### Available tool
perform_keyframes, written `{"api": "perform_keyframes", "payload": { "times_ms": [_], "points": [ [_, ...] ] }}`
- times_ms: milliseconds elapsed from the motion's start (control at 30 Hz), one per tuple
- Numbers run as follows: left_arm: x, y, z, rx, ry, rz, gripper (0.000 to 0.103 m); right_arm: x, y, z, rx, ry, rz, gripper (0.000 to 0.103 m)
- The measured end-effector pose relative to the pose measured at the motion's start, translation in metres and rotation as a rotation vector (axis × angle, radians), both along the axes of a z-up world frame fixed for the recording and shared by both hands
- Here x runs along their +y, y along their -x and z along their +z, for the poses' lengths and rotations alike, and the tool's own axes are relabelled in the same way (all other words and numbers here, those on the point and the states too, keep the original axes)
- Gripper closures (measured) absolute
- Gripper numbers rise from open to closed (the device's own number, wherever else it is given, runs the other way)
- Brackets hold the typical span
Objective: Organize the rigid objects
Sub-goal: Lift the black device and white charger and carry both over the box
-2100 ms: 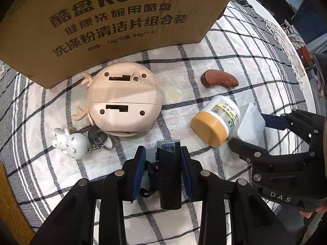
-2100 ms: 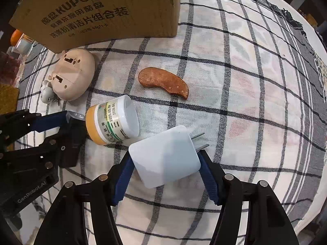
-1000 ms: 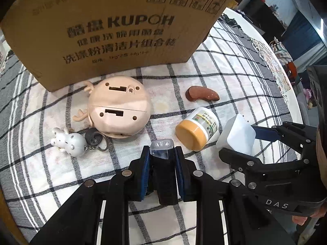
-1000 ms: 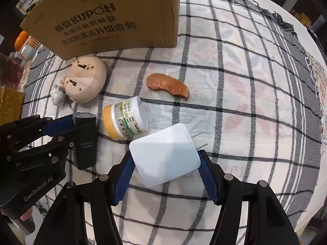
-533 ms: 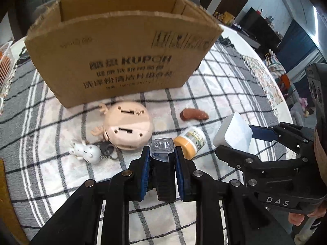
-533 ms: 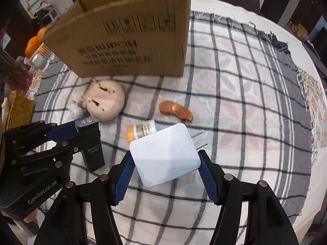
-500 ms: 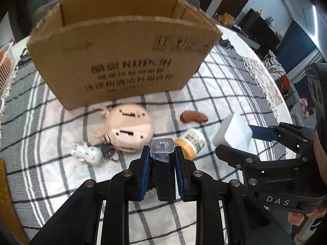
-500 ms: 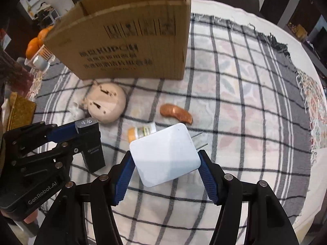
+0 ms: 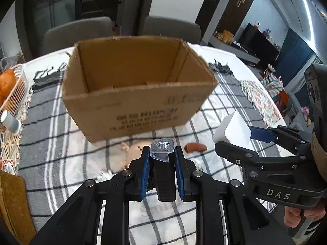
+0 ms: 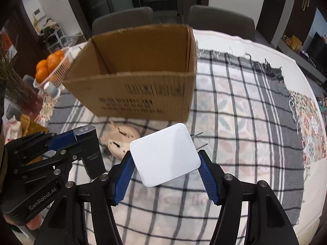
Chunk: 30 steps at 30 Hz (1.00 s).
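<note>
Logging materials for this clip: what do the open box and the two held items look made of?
Cardboard box: brown corrugated board, matte, with ragged torn rims and printed text. White charger in the right claw: smooth, slightly glossy plastic with two metal prongs. Black flashlight in the left claw: matte black casing, likely plastic though metal is possible, with a clear lens cover.

Left gripper [image 9: 161, 155] clamping black flashlight [image 9: 164, 171], open cardboard box [image 9: 134, 94] beyond

chairs [image 10: 122, 18]: two, grey | cabinet [image 9: 257, 42]: dark | curtain [image 9: 294, 61]: blue
</note>
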<state>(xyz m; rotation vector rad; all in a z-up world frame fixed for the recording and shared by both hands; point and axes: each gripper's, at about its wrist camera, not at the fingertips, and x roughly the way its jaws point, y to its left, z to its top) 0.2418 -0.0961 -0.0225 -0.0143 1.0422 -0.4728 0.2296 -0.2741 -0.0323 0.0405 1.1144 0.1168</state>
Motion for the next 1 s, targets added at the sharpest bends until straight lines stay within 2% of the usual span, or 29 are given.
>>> {"api": "perform_keyframes", "payload": {
  "times_ms": [467, 1000],
  "points": [
    [0.016, -0.022, 0.051, -0.117, 0.011, 0.021, 0.08, 0.015, -0.02, 0.043, -0.105, -0.047, -0.001, 0.04],
    [0.023, -0.07, 0.076, -0.171, -0.022, 0.047, 0.08, 0.022, -0.066, 0.061, -0.132, -0.071, 0.007, 0.04]
  ]
}}
